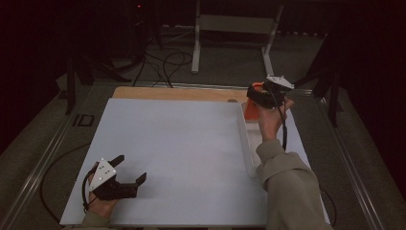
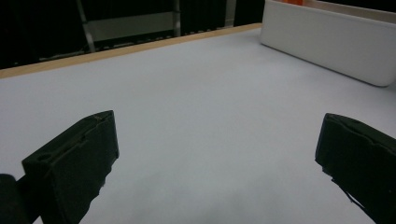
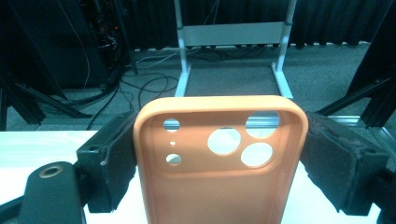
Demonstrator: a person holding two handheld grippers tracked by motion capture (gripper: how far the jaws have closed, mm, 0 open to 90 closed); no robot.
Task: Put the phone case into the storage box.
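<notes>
Above the far end of the white tray [image 1: 248, 153], the right gripper [image 1: 261, 96] pinches an orange phone case [image 3: 219, 163] by its sides. Well left of the tray, the left gripper [image 1: 129, 170] hangs spread over the bench [image 1: 182, 143].

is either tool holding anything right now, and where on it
The right tool is clamped on an orange phone case, gripping its two long side edges near the camera-cutout end. The left tool is open above the white table, holding nothing.
</notes>
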